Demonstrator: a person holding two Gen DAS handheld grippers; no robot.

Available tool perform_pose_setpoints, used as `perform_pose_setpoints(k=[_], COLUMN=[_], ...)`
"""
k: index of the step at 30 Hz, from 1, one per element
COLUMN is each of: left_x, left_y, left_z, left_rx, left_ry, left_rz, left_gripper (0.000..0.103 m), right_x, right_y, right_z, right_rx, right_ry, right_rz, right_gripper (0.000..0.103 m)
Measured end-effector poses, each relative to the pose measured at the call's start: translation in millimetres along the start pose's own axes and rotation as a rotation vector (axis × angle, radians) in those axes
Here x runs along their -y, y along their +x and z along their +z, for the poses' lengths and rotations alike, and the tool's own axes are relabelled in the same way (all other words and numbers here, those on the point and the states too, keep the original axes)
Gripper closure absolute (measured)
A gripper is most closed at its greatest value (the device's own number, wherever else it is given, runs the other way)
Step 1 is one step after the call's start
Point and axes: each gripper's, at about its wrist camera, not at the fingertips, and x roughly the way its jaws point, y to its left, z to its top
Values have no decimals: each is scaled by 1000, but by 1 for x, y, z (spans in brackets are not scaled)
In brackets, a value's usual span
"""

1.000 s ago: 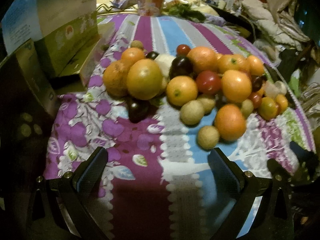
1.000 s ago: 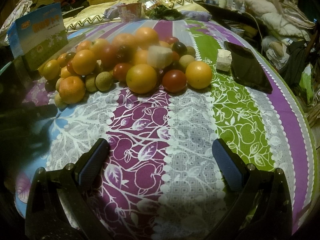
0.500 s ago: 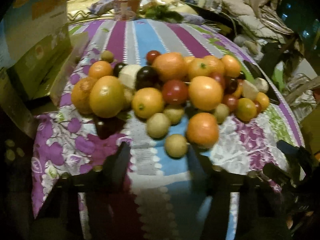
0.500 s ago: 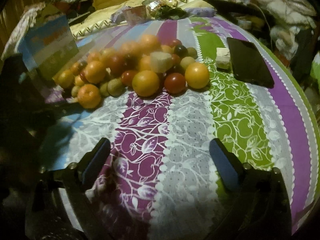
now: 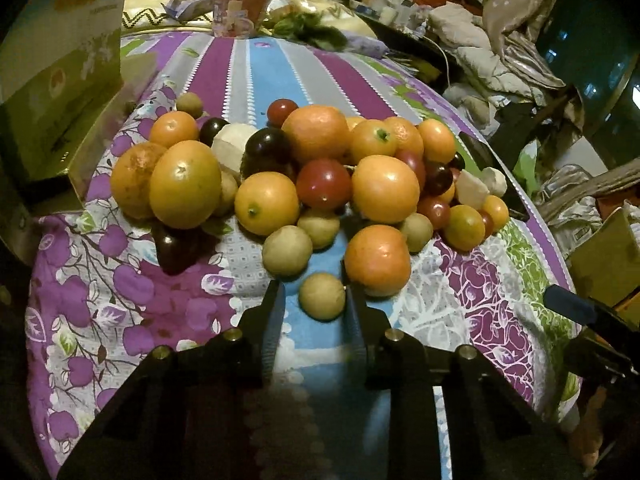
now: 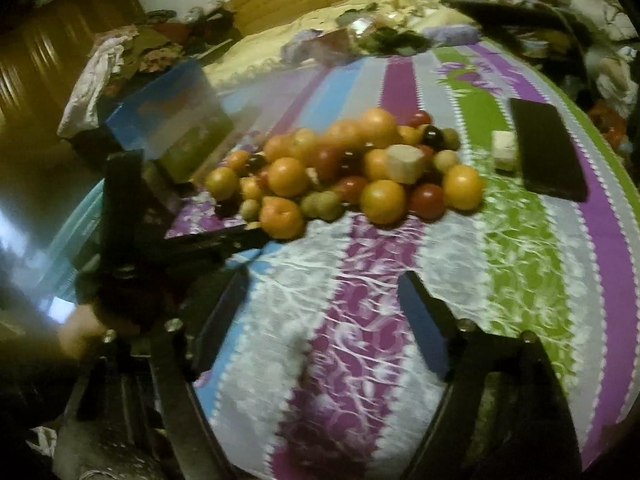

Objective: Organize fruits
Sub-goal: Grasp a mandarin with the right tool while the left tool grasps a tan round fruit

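Left tool (image 5: pixel 314 294): jaws narrow and closing around a small tan round fruit (image 5: pixel 322 296) at the near edge of the pile. Right finger (image 5: pixel 356 320) against the fruit's side; left finger (image 5: pixel 274 320) just beside it, contact not certain. Fruit resting on the blue stripe of the patterned cloth (image 5: pixel 160 292) covering the counter.

Just beyond: an orange (image 5: pixel 378 260) touching the right finger's tip, a second tan fruit (image 5: pixel 287 251) up-left. Behind these, the fruit pile (image 5: pixel 320 168): oranges, red and dark tomatoes, pale cut chunks. Green-and-blue box (image 5: pixel 60 80) to the left of the pile.

Right tool (image 6: pixel 322 316): jaws about half spread and closing, nothing between them, over bare cloth, well apart from the pile. View blurred. Left tool visible as a dark shape at left, reaching to the pile's near-left edge. Black phone (image 6: pixel 548 152) to the pile's right, a pale block (image 6: pixel 504 150) beside it.
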Motion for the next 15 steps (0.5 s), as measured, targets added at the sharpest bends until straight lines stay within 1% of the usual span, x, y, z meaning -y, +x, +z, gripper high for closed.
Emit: perform_pose_setpoints(k=[1,2,3,4,6,12,15], left_x=[0,0,-1,0,0,-8,-15], left_y=[0,-1,-2,-4,-13,-52,-64], left_z=[0,1,0,1,1,-2,-5], left_rx=[-3,-3,-3,-3,17,90,104], left_ry=[-1,-7,-16,-21,-25,-59,-75], left_rz=[3,-1,-14,-14,-5,54,77], left_gripper=[73,75,80,80,80,80,80], right_x=[-2,-5,-7,-10,-13,-26,-35], right_y=[3,7,9,15,23,49,65], right_z=[1,1,1,2,4,14,16], right_rx=[-10,-20,-26,-33,-44,-54,-68], right_ry=[2,4,4,-2,-4,-10,-37], right_rz=[16,33,40,42,48,45,20], right_gripper=[38,40,44,47,49,49,49])
